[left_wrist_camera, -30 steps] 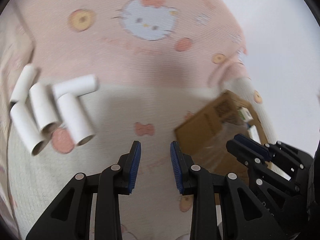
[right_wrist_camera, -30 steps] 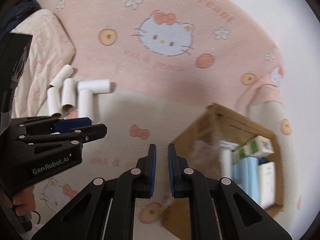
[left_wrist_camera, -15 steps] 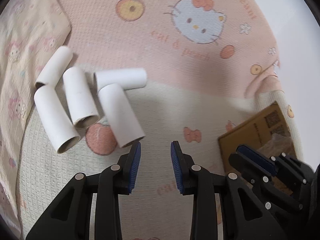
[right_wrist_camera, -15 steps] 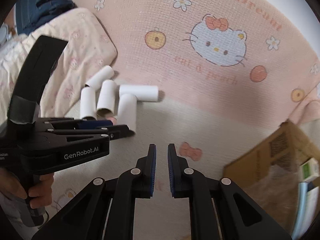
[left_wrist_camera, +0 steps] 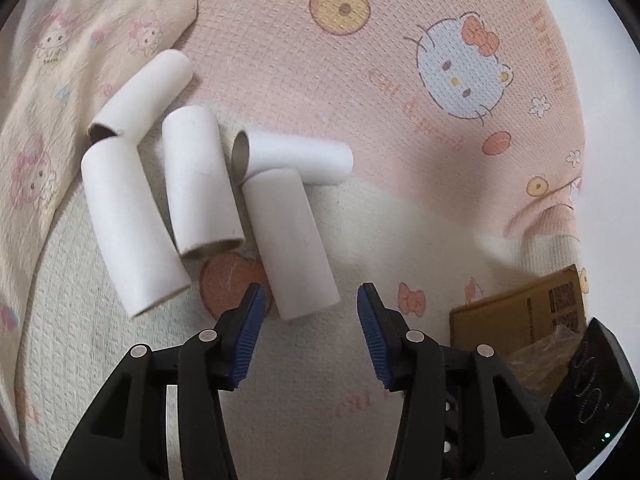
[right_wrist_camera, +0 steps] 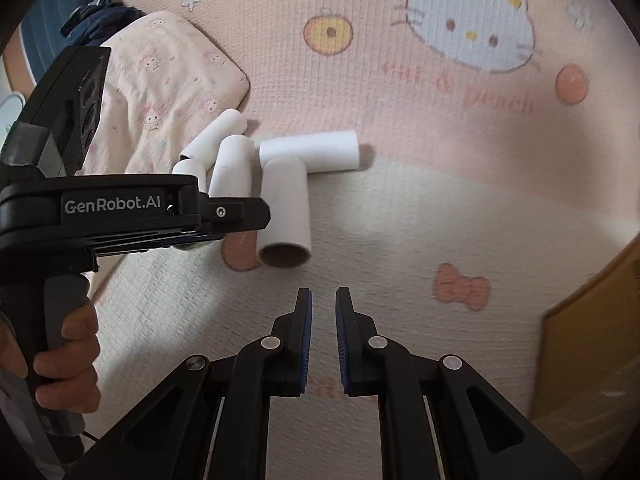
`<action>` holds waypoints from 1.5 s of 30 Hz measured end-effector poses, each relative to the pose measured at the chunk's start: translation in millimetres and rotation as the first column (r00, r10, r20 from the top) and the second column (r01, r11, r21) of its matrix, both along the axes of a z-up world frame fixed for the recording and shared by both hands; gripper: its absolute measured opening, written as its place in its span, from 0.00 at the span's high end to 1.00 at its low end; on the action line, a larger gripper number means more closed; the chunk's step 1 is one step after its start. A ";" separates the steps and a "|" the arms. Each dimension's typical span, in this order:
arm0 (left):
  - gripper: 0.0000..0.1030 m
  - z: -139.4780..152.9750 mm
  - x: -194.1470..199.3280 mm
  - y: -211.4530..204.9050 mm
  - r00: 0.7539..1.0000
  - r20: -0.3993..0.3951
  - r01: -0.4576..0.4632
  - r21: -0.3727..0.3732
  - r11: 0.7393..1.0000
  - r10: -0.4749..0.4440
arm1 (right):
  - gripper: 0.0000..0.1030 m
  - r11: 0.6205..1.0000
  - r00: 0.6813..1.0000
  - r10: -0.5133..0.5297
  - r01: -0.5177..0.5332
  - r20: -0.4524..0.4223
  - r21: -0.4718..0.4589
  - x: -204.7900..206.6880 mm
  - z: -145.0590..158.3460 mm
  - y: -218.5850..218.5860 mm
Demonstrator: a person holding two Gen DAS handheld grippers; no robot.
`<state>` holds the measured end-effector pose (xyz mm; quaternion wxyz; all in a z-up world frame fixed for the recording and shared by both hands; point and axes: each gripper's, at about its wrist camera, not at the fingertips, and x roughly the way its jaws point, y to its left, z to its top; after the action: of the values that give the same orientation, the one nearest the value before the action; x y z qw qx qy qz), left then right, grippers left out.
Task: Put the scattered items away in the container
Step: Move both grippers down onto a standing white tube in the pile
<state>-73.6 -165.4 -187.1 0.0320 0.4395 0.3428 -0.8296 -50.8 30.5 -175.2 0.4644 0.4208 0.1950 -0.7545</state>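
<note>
Several white cardboard tubes lie in a cluster on the pink and white Hello Kitty blanket [left_wrist_camera: 400, 208]. My left gripper [left_wrist_camera: 310, 320] is open and empty, just short of the near end of the nearest tube [left_wrist_camera: 290, 240], which also shows in the right wrist view [right_wrist_camera: 285, 210]. A crosswise tube [left_wrist_camera: 296, 156] lies behind it, and two more tubes [left_wrist_camera: 198, 180] [left_wrist_camera: 128, 220] lie to the left. My right gripper [right_wrist_camera: 323, 320] is nearly shut and empty, a little short of the same tube. The cardboard box [left_wrist_camera: 520, 316] sits at the right.
A cream patterned pillow [left_wrist_camera: 72, 60] lies left of the tubes. The left gripper's body and the hand holding it [right_wrist_camera: 72, 240] fill the left of the right wrist view. The box edge [right_wrist_camera: 592, 352] shows at its right. A white wall stands beyond the blanket.
Both grippers have swung left from the box toward the tubes and moved closer. The left gripper's jaws have opened wider. The right gripper's jaws stay nearly shut.
</note>
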 end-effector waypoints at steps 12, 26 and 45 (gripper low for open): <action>0.50 -16.0 -21.9 -13.1 0.999 0.020 -0.032 0.086 0.996 0.031 | 0.71 0.999 0.996 0.004 -0.001 0.087 -0.038 -12.8 -15.2 -21.4; 0.72 -27.5 -30.9 -1.8 0.998 0.060 0.026 0.095 0.995 -0.031 | 0.45 0.994 0.998 -0.012 0.019 0.062 -0.108 -20.9 -16.5 -28.0; 0.66 -34.6 -36.4 -15.8 0.996 0.086 -0.010 0.159 0.987 -0.003 | 0.85 0.991 0.999 0.003 0.002 0.039 -0.132 -16.7 -14.3 -39.2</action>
<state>-110.1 -181.2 -221.6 0.0130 0.4755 0.4069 -0.7799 -67.5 -8.7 -189.5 0.4953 0.4038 0.1357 -0.7571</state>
